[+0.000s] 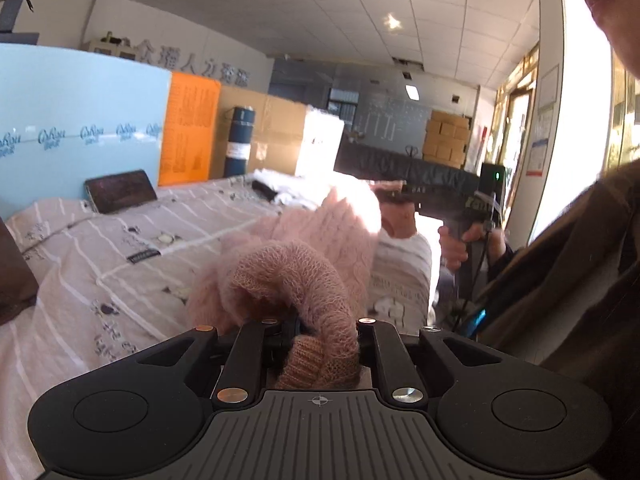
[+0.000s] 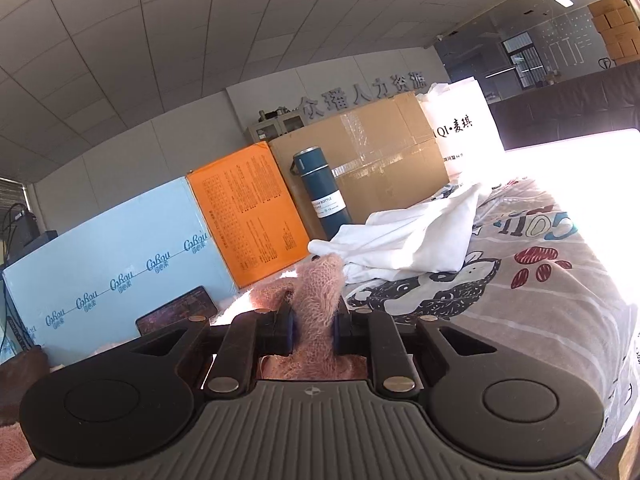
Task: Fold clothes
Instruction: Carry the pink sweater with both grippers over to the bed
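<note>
I clamp both grippers, left (image 1: 316, 332) and right (image 2: 314, 330), on a pink sweater (image 1: 320, 232), lifting it over the bed's (image 1: 120, 248) near edge to spread it for folding.

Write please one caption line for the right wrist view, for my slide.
Right gripper shut on a pink knitted garment, above a patterned bedspread with white clothes.
</note>
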### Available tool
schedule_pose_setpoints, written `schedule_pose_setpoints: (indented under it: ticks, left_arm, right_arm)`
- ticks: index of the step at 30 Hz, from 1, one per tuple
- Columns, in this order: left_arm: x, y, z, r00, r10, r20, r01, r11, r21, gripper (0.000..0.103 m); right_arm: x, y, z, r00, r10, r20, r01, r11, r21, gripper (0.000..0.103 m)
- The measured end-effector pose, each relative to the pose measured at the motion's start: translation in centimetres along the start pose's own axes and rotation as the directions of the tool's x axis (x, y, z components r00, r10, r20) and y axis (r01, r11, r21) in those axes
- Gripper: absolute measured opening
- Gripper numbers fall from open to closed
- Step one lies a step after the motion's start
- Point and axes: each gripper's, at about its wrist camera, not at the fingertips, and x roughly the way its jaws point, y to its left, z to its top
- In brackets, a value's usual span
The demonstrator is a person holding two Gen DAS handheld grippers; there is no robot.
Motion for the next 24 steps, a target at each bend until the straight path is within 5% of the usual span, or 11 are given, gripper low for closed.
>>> schedule_pose_setpoints:
  ticks: [3, 7, 11, 15, 20, 24]
  left_arm:
    - [1.1, 0.0, -1.4, 0.993, -0.018, -0.113, 0.016, 1.000, -0.019, 0.016]
    - [0.3, 0.1, -2.2, 0.995, 0.008, -0.102, -0.011, 1.000, -0.027, 0.026]
    - [-1.6, 0.4, -1.8, 0.999, 0.045, -0.008, -0.045, 0.998, -0.048, 0.045]
    - [-3.4, 1.6, -1.3, 0.991, 0.100, 0.085, -0.089, 0.988, -0.125, 0.079]
    - [-4.0, 4.3, -1.0, 0.963, 0.236, 0.129, -0.185, 0.930, -0.317, 0.081]
    - [-1.4, 5.9, -0.4, 0.964, 0.267, -0.002, -0.250, 0.899, -0.359, 0.081]
  right_arm:
    - [-0.6, -0.3, -0.5, 0.999, -0.007, -0.053, 0.004, 0.998, -0.057, 0.017]
    - [-1.1, -0.8, -1.8, 0.992, -0.047, -0.119, 0.031, 0.991, -0.133, 0.022]
    - [-1.8, -2.1, -1.9, 0.990, -0.087, -0.110, 0.075, 0.991, -0.114, 0.057]
    - [-2.7, -2.9, -0.1, 0.999, -0.041, -0.025, 0.040, 0.999, -0.030, 0.076]
    - [-1.4, -2.4, 2.9, 0.997, 0.069, 0.018, -0.070, 0.993, 0.090, 0.083]
    - [3.3, -0.1, 3.6, 0.968, 0.192, -0.162, -0.176, 0.978, 0.111, 0.090]
